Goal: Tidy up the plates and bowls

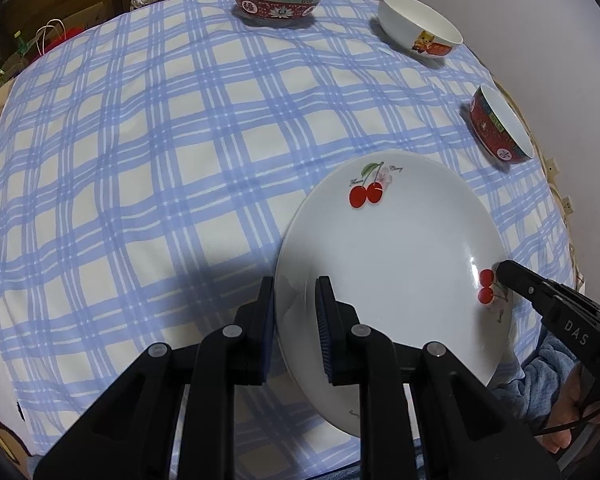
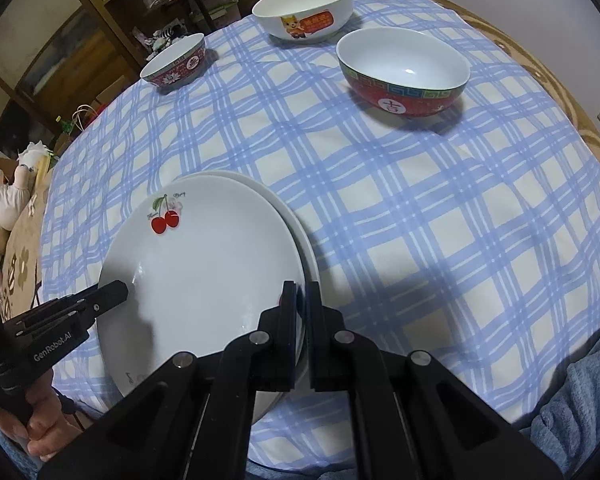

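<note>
A white plate with cherry prints [image 1: 392, 264] [image 2: 204, 264] sits near the table's front edge on top of a second white plate, whose rim [image 2: 296, 220] shows only in the right wrist view. My left gripper [image 1: 298, 286] [image 2: 120, 290] is shut on the cherry plate's left rim. My right gripper [image 2: 300, 288] [image 1: 504, 270] is shut on the right rim, by a pair of printed cherries. Farther back stand three bowls: a red patterned bowl [image 1: 276, 4] [image 2: 176, 64], a white cartoon bowl [image 1: 420, 26] [image 2: 304, 12] and a larger red bowl [image 1: 500, 128] [image 2: 404, 72].
A blue plaid cloth [image 1: 140, 160] [image 2: 420, 220] covers the round table. Shelves and clutter [image 2: 112, 8] stand beyond its far left side. A person's hand [image 2: 40, 420] and blue sleeve [image 2: 580, 400] are at the near edge.
</note>
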{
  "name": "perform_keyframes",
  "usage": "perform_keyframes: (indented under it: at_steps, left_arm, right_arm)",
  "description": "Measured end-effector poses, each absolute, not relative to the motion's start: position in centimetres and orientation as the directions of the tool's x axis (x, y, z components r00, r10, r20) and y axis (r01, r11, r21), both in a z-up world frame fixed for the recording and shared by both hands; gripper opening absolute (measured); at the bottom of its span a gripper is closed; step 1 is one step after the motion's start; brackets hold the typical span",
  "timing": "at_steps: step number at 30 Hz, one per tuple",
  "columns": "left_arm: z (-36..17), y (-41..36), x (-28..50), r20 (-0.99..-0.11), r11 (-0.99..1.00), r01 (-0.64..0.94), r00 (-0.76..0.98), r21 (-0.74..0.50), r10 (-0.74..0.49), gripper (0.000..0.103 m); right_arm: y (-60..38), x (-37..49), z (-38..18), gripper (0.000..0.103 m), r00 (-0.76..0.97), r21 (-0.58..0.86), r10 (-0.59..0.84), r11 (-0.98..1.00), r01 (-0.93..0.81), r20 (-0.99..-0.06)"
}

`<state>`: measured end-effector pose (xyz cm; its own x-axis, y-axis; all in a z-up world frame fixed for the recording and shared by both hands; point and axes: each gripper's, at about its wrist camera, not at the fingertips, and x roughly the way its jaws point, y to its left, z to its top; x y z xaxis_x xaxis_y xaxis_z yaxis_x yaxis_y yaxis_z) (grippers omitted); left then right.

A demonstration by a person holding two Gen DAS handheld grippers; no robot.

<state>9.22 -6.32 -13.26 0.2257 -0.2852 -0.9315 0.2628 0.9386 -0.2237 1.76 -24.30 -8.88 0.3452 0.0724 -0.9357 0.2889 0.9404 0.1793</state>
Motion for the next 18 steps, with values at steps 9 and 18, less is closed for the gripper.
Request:
perform_keyframes:
  at_steps: [9,18]
  left_arm:
    - [-13.21,-6.49,9.06,-0.933,0.939,0.280,0.238,-0.201,-0.271,0.019]
    - [-13.41,-6.57,9.11,-0.936,0.939,0.289,0.238,-0.187,-0.260,0.019]
  right_arm:
    - [-24.09,1.89,-8.85,0.006,0.340,0.169,0.065,0.944,0.284,-0.938]
    - [-24.18,1.88,-8.91,0.006,0.344,0.178,0.072,0.941,0.288,-0.936]
